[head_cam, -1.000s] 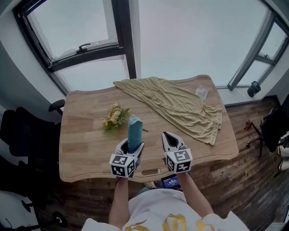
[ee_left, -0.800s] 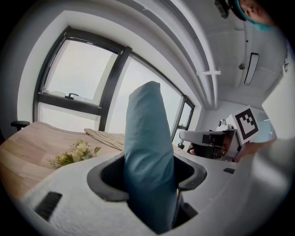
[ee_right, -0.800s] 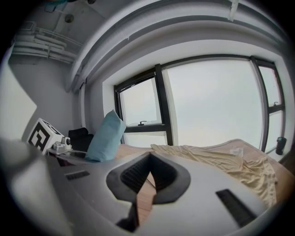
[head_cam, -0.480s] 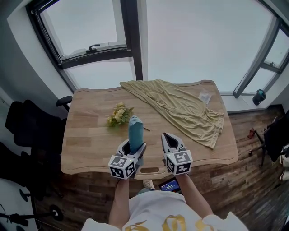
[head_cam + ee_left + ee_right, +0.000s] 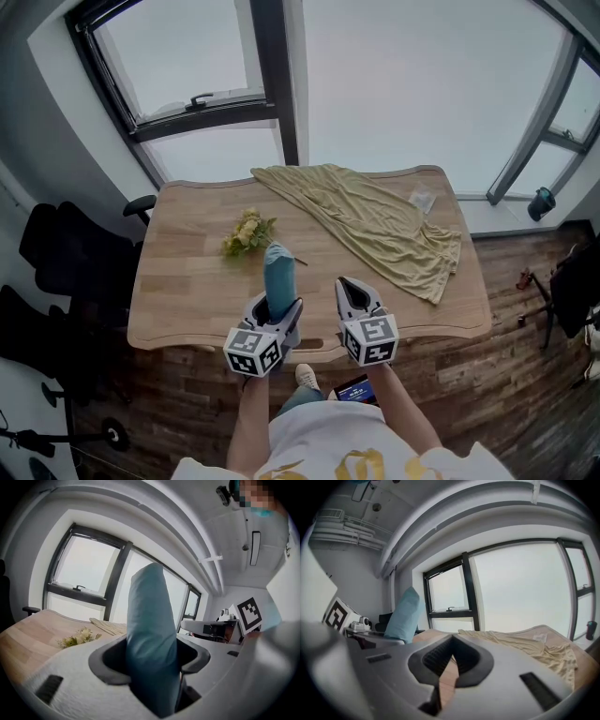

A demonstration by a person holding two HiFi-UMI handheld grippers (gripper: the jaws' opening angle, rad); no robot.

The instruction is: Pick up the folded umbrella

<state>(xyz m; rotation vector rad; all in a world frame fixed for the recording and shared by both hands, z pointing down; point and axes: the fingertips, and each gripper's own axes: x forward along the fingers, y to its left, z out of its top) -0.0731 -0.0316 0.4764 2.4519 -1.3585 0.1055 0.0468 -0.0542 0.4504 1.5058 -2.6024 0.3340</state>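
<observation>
The folded umbrella (image 5: 278, 274) is a teal sleeve-shaped bundle standing nearly upright, lifted off the wooden table (image 5: 187, 281). My left gripper (image 5: 275, 305) is shut on its lower part, with the jaws set wide around it. In the left gripper view the umbrella (image 5: 150, 630) fills the gap between the dark pads (image 5: 105, 660) of the left gripper (image 5: 152, 658) and rises well above them. My right gripper (image 5: 352, 286) hovers beside it to the right, shut and empty. In the right gripper view, the right gripper (image 5: 451, 641) shows touching tips and the umbrella (image 5: 404, 616) sits at the left.
An olive-yellow cloth (image 5: 375, 220) lies spread over the table's far right half, with a small clear packet (image 5: 423, 201) beside it. A bunch of yellow flowers (image 5: 247, 232) lies just beyond the umbrella. Black chairs (image 5: 66, 272) stand left of the table. Windows are behind.
Both grippers have come up and back toward the table's front edge. The umbrella has gone with the left gripper, still upright in its jaws.
</observation>
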